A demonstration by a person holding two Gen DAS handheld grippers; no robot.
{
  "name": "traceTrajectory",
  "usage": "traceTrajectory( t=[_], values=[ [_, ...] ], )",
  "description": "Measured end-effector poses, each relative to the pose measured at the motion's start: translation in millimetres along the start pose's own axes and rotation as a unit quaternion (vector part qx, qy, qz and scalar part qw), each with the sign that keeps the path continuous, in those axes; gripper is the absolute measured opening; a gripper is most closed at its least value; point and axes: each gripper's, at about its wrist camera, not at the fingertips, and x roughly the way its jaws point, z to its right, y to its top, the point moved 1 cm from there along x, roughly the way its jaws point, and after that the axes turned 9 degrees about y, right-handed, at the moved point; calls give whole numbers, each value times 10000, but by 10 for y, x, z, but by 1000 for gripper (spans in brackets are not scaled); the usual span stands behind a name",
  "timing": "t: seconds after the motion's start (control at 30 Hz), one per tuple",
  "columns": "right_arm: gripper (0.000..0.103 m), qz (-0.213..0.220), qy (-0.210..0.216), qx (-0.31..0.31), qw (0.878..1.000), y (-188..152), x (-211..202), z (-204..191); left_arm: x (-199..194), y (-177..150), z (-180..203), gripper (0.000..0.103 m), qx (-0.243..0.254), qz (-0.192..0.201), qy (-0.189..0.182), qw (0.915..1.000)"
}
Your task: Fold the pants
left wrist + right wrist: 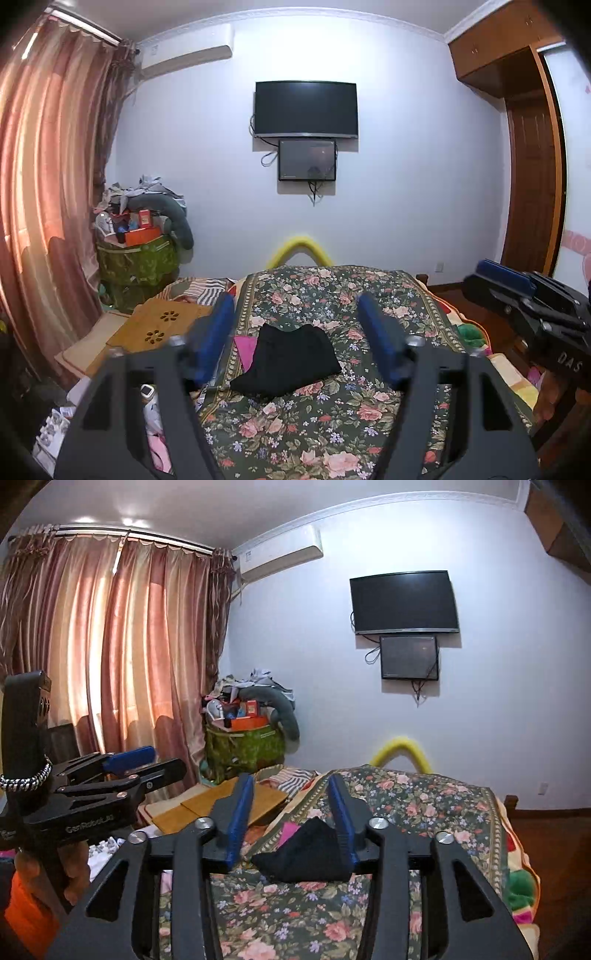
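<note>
The black pants [288, 360] lie folded into a small bundle on the floral blanket [314, 424] of the bed. They also show in the right wrist view [306, 854]. My left gripper [295, 314] is open and empty, held above and short of the bundle, apart from it. My right gripper [291, 797] is open and empty, also raised short of the bundle. The right gripper's body shows at the right of the left wrist view [535, 310]. The left gripper's body shows at the left of the right wrist view [92, 790].
Wooden boards [155, 328] lie on the bed's left side. A green bag piled with clutter [136, 254] stands by the curtain [48, 184]. A TV [306, 109] hangs on the far wall. A yellow arch [300, 251] rises at the bed's far end.
</note>
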Motion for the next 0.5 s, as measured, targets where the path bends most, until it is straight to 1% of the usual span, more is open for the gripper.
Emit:
traceTrajectory(
  t=[0.03,0.07,0.1,0.17,0.2,0.33,0.37,0.5],
  values=[
    [53,-14,-61,4,10000,-24,-29,-7,-44,-7,-7,79,-22,9,-48,10000],
    [62,-37,-117,13,9999,-35,-43,-11,-64,-10,-13,84,-30,12,-71,10000],
    [67,-51,-175,20,9998,-46,-46,0,-97,-13,-16,86,-39,34,-68,10000],
    [83,-39,-323,39,9995,-62,-89,-1,-146,-22,0,96,-22,90,-9,10000],
    [85,-21,-377,53,9993,-62,-109,-7,-171,-29,7,99,-18,117,17,9999],
    [99,-12,-512,110,9986,-64,-150,-4,-218,-56,-3,100,-66,108,27,9999],
    [100,1,-538,102,9985,-59,-150,-5,-221,-71,-14,101,-99,102,26,9999],
    [101,25,-563,77,9984,-59,-179,-26,-225,-90,-24,101,-143,81,26,9999]
  ],
)
